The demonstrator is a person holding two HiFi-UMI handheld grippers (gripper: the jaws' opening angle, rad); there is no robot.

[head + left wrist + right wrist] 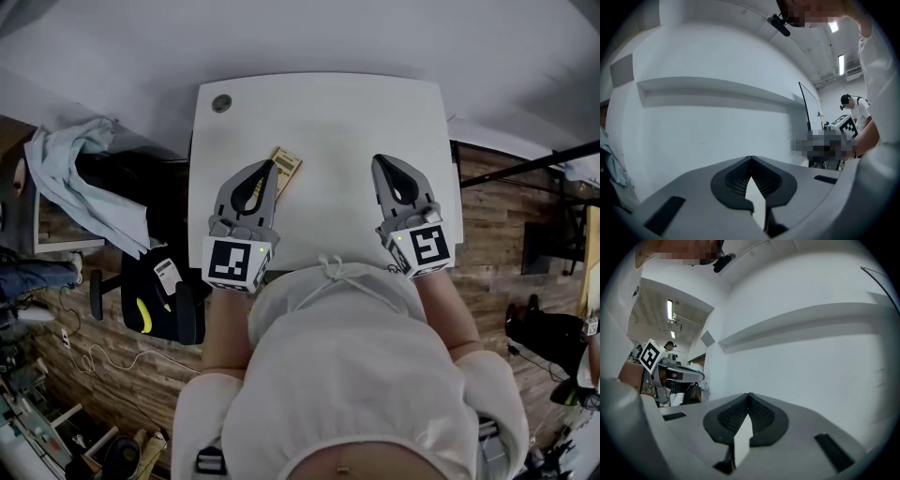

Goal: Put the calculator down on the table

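The calculator (285,171), a slim tan bar, lies on the white table (328,122) left of centre. Its near end is hidden behind my left gripper (270,167). That gripper is held above the table with its jaws shut and nothing in them. My right gripper (379,161) hovers over the table's right half, also shut and empty. In the left gripper view the closed tips of the left gripper (751,158) face a white wall. In the right gripper view the right gripper (749,394) does the same. No calculator shows in either gripper view.
A round cable hole (221,103) sits at the table's far left corner. Left of the table are a chair draped with pale cloth (66,169) and a black bag (159,300). Wooden floor surrounds the table. A dark stand (525,169) is at the right.
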